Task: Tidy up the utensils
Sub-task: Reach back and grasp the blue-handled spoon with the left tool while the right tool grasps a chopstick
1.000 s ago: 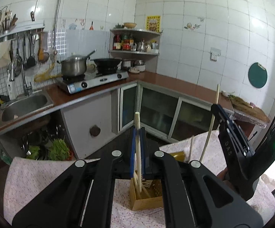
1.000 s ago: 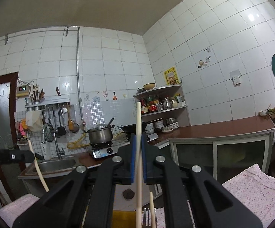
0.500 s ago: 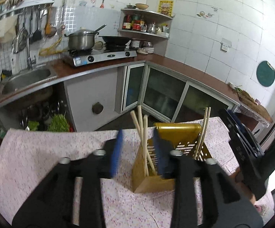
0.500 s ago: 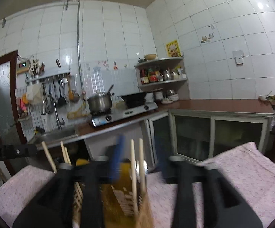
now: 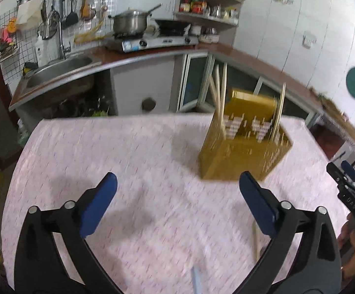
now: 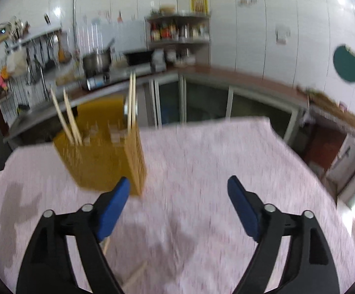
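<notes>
A: Left wrist view: the left gripper (image 5: 177, 196), jaws opening and empty, faces the yellow holder (image 5: 244, 154); a loose chopstick (image 5: 257, 242) lies by its right finger, long axis running away.

B: The right gripper (image 6: 178, 196), also opening and empty, has chopsticks on the tablecloth (image 6: 226, 161) near its left finger.

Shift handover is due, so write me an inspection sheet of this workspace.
Surface: table under a pink speckled cloth.
Job's things: yellow utensil holder upright, chopsticks standing in two of its compartments; loose chopsticks lying on the cloth.
Clutter: nothing seen.
Grippers: left gripper and right gripper both opening, nothing between the jaws.
Cables: nothing seen.
Surroundings: sink, pot on a stove, corner shelf, tiled walls.
</notes>
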The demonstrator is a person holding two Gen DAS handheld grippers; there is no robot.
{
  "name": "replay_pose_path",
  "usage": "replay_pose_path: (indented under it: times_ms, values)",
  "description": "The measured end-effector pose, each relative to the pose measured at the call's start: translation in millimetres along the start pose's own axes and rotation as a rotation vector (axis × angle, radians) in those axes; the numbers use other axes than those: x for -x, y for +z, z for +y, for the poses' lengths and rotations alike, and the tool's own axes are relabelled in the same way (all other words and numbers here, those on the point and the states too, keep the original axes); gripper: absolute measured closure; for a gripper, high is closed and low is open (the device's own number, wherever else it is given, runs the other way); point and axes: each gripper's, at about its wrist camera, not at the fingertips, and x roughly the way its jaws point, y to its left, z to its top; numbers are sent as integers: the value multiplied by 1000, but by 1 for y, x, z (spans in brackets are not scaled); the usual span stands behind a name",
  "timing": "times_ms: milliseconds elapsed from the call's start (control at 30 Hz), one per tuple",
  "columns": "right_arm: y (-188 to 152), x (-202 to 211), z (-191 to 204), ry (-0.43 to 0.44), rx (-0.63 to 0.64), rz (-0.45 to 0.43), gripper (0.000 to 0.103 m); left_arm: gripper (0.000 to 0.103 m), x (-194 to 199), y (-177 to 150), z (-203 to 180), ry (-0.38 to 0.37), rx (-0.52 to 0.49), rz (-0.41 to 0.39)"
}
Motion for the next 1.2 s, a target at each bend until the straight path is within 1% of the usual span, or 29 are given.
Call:
replay_pose_path:
  times_ms: [67, 133, 200, 367, 467, 567, 633, 700, 733, 767, 800, 833, 867, 933, 1000, 1033, 1067, 1133, 1200]
  values:
    - [-17, -5, 0, -5, 5, 74, 21, 5, 1, -15, 4, 6, 6, 22]
    - [-28, -10, 2, -15, 11, 119, 21, 5, 0, -30, 9, -8, 25, 54]
    - [-41, -13, 4, -5, 10, 165, 21, 5, -3, -45, 11, -20, 35, 89]
    - [-73, -28, 5, 1, -17, 273, 21, 5, -14, -86, 8, 0, 34, 153]
    - [-87, -33, 5, -2, -26, 306, 21, 5, -23, -104, 4, -13, 26, 188]
    - [-98, -39, 7, -5, -49, 340, 21, 5, -30, -119, -1, 0, 10, 220]
    - [-102, -42, 10, -1, -58, 353, 21, 5, -35, -127, -2, 4, 20, 240]
    - [-101, -42, 13, -1, -63, 356, 22, 6, -42, -134, 0, 5, 41, 277]
    - [-101, -43, 15, -7, -69, 365, 22, 9, -46, -136, 0, 9, 45, 295]
    - [-100, -44, 15, -5, -74, 371, 27, 12, -48, -137, -1, 15, 43, 304]
    - [-98, -46, 18, 1, -76, 384, 32, 19, -49, -139, -2, 22, 36, 311]
    - [-96, -48, 21, 8, -77, 403, 43, 22, -50, -139, -3, 23, 34, 314]
    - [-95, -51, 23, 16, -82, 422, 48, 24, -49, -139, -5, 15, 32, 315]
    - [-93, -58, 27, 37, -99, 456, 49, 30, -48, -138, -8, 9, 25, 313]
    - [-91, -63, 31, 39, -105, 481, 55, 35, -49, -137, -14, 0, 11, 319]
    - [-90, -67, 33, 39, -106, 498, 59, 38, -49, -135, -16, -2, 9, 323]
    - [-90, -70, 35, 36, -105, 517, 60, 40, -50, -134, -18, -1, 7, 331]
    - [-90, -73, 40, 16, -91, 534, 62, 52, -56, -134, -20, -3, 3, 352]
    - [-88, -75, 43, 6, -79, 553, 63, 55, -60, -135, -23, -1, 0, 366]
